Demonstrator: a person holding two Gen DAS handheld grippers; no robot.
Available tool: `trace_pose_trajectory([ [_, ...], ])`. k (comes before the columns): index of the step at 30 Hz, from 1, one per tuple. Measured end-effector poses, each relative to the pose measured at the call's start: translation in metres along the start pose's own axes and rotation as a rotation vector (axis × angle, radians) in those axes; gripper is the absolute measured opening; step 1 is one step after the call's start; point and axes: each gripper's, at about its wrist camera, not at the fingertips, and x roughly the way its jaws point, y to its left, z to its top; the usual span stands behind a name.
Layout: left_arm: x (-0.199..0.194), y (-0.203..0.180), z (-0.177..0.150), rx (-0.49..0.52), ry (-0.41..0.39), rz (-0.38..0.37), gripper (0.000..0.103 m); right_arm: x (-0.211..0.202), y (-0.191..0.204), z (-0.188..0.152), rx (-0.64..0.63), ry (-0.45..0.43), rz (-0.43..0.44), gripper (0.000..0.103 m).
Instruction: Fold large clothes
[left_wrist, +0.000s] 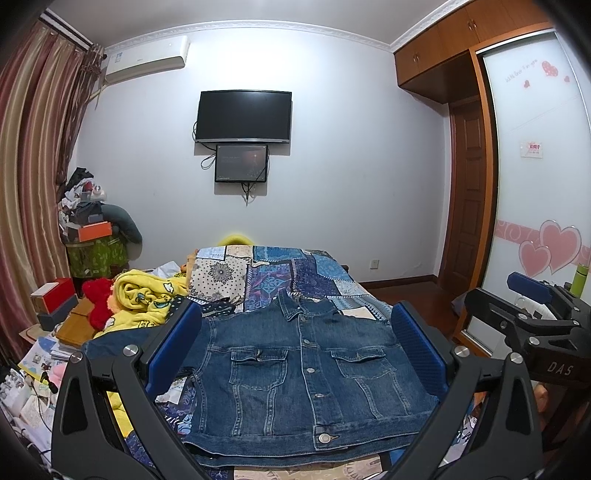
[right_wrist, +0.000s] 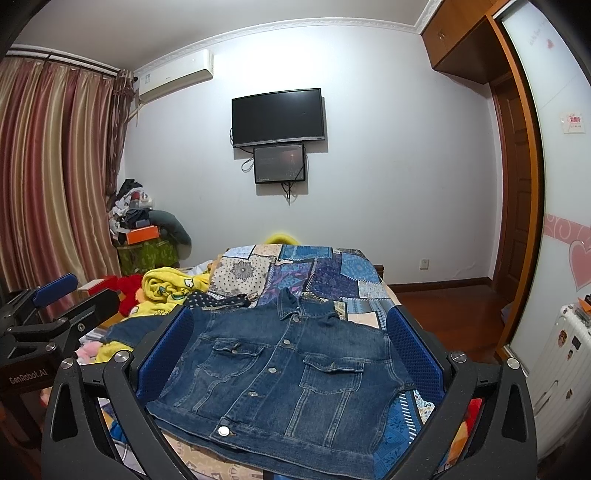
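Ahead of both grippers: denim jacket (left_wrist: 295, 373) flat on patchwork bedspread (left_wrist: 280, 273), buttoned, collar far, hem nearest | left gripper (left_wrist: 297, 354) spread, empty | right gripper (right_wrist: 290, 354) spread, empty | judgement: neither nearer; sleeve extends left, left gripper's side.

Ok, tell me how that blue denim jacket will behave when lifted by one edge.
The blue denim jacket would probably drape rather than stay flat, as its sleeve already hangs limply over the side. Thick seams, pockets and metal buttons suggest it is fairly heavy. Its coarse weave looks unlikely to slip.
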Motion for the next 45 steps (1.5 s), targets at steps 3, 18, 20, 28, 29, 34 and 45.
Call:
trace_pose_trajectory([
  [3,0.002,0.000,0.000,-0.001,0.004,0.001,0.103,0.002,0.000,0.001,0.001,0.005,-0.001,0.103],
  [18,0.040,0.021,-0.006,-0.045,0.072,0.039,0.103,0.033,0.002,-0.005,-0.008,0.080,-0.007,0.103],
  [20,0.052,0.028,-0.008,-0.058,0.096,0.051,0.103,0.042,0.003,-0.006,-0.012,0.101,-0.008,0.103],
  [28,0.109,0.072,-0.019,-0.116,0.196,0.112,0.103,0.092,-0.002,-0.015,-0.012,0.203,-0.017,0.103],
  [29,0.117,0.081,-0.022,-0.119,0.209,0.126,0.103,0.100,-0.003,-0.018,-0.009,0.220,-0.021,0.103],
  [34,0.156,0.126,-0.039,-0.133,0.287,0.217,0.103,0.139,-0.010,-0.027,-0.007,0.299,-0.040,0.103],
  [45,0.225,0.255,-0.120,-0.293,0.532,0.384,0.102,0.209,-0.023,-0.066,0.043,0.529,-0.061,0.103],
])
